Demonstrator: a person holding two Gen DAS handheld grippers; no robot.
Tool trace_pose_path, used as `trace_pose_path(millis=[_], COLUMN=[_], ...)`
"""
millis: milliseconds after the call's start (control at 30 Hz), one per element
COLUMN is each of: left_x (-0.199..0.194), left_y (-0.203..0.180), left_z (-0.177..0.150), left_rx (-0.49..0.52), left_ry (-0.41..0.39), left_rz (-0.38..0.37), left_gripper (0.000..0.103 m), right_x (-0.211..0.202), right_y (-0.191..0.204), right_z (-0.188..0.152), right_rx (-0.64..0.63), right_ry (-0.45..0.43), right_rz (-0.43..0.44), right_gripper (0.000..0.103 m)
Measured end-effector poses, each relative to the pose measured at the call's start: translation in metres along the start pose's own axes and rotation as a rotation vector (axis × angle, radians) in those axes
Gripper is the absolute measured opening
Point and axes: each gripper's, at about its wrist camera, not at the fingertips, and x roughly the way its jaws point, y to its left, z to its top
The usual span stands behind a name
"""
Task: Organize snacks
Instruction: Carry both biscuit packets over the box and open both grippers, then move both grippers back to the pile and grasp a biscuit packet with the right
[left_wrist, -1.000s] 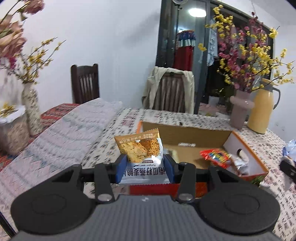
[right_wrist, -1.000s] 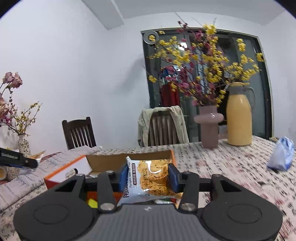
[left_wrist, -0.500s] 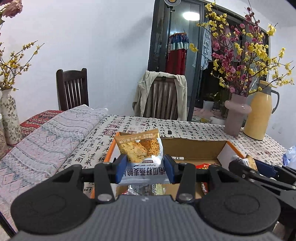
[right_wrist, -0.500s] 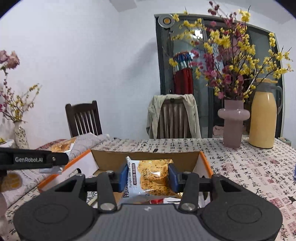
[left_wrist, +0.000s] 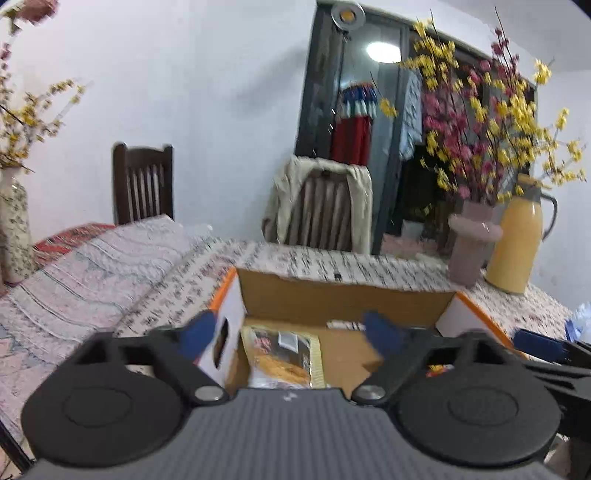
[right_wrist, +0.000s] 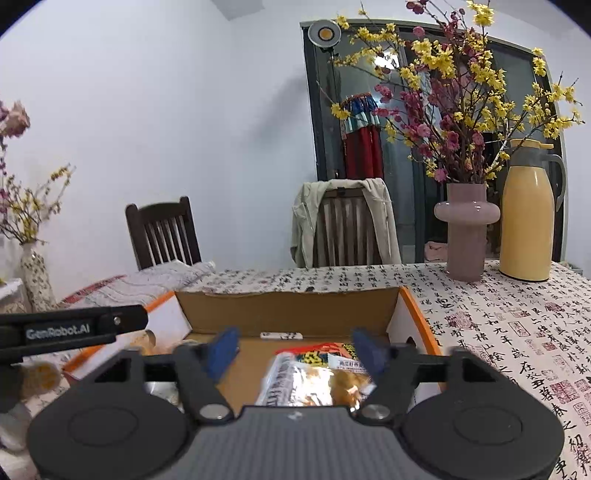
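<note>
An open cardboard box (left_wrist: 343, 299) with orange-and-white sides sits on the table. My left gripper (left_wrist: 291, 332) hovers over its left part, jaws opening wide with nothing between the pads. An orange snack packet (left_wrist: 284, 358) lies loose on the box floor just below them. In the right wrist view my right gripper (right_wrist: 295, 350) hangs over the box (right_wrist: 288, 310), jaws also opening. A clear-and-white snack packet (right_wrist: 314, 380) sits free beneath them on other red and yellow packets. Each view catches the other gripper at its edge: the right one (left_wrist: 539, 347), the left one (right_wrist: 74, 328).
A pink vase (right_wrist: 466, 229) of flowering branches and a yellow thermos jug (right_wrist: 528, 221) stand at the table's far right. Two chairs (right_wrist: 162, 232) are behind the table. A folded patterned blanket (left_wrist: 92, 266) covers the left side. A blue-white bag (left_wrist: 581, 319) lies at the right.
Both grippers carried their packets over the box, then spread their jaws. Each packet has dropped out of the pads into the box.
</note>
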Motion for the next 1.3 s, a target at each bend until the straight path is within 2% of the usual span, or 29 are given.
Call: trace_pose_path(millis=[33, 133, 267, 400, 567, 833, 1067, 1300], left_x=[-0.003, -0.007, -0.017, -0.038, -0.064, -0.091, -0.096, -0.081], left_y=[0.000, 0.000, 0.000, 0.002, 0.012, 0.036, 0.054, 0.059], left_z=[0.000, 0.004, 0.010, 0.017, 0.010, -0.016, -0.044, -0.068], left_rx=[-0.008, -0.019, -0.018, -0.031, -0.019, 0.004, 0.010, 0.025], left_ry=[-0.021, -0.040, -0.050, -0.053, -0.046, 0.003, 0.041, 0.049], left_rz=[0.011, 0.035, 0.043, 0.016, 0.005, 0.034, 0.083, 0.144], left_gripper=[0.103, 0.103, 0.103, 0.103, 0.103, 0.103, 0.103, 0.103], right_x=[-0.002, -0.009, -0.018, -0.040, -0.071, -0.104, -0.116, -0.116], right_y=[0.001, -0.001, 0.000, 0.003, 0.002, -0.004, -0.022, -0.036], right_z=[0.000, 0.002, 0.008, 0.015, 0.012, -0.021, -0.051, -0.080], right_rx=[0.002, 0.017, 0.017, 0.004, -0.021, -0.049, -0.029, 0.015], right_ry=[-0.012, -0.047, -0.073, -0.111, -0.132, -0.072, -0.023, -0.060], right_rz=[-0.003, 0.008, 0.015, 0.026, 0.033, 0.014, -0.038, -0.096], right_gripper=[0.094, 0.103, 0.103, 0.103, 0.103, 0.103, 0.103, 0.103])
